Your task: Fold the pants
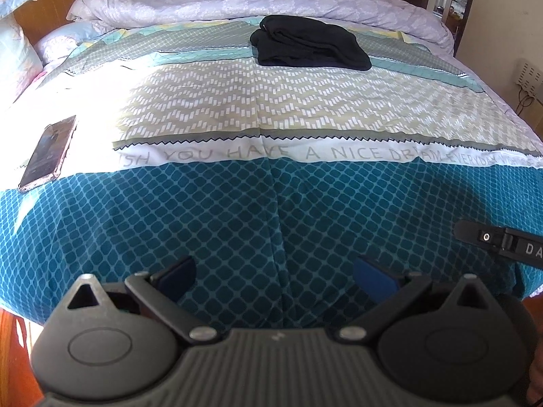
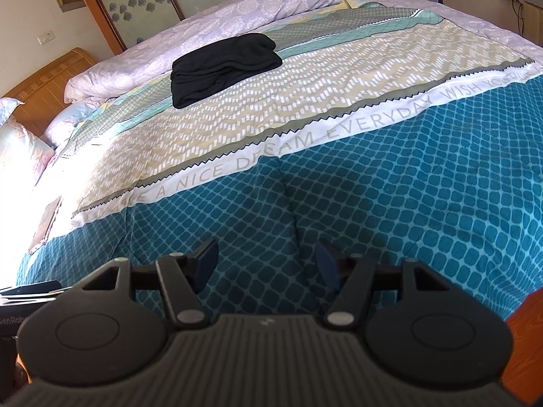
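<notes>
1. So, the black pants (image 1: 310, 42) lie as a small folded stack on the far part of the bed (image 1: 271, 203), near the rolled lilac quilt (image 1: 237, 3) and well apart from both tools.
2. Step, my guess: the fold looks done already, w/ layers stacked at the front edge. It could be the end of the job, or a spot just before one more fold. Can't tell which.
3. Left gripper (image 1: 275, 273): jaws wide open, nothing betw. them, just blue bed cover below.
4. Right gripper (image 2: 266, 264): jaws also wide open, holding nothing, over the near blue part of the bed.
5. Next move, if more folding is needed: both tools must reach far across the bed, then pinch an edge of the stack w/o pulling the layers apart.
6. Long side of the stack runs left-right across the bed in the left view. In the right view it looks slanted. Which end is the waist, can't tell.
7. A phone (image 1: 47, 152) lies on the bed's left side, far from the pants.
</notes>
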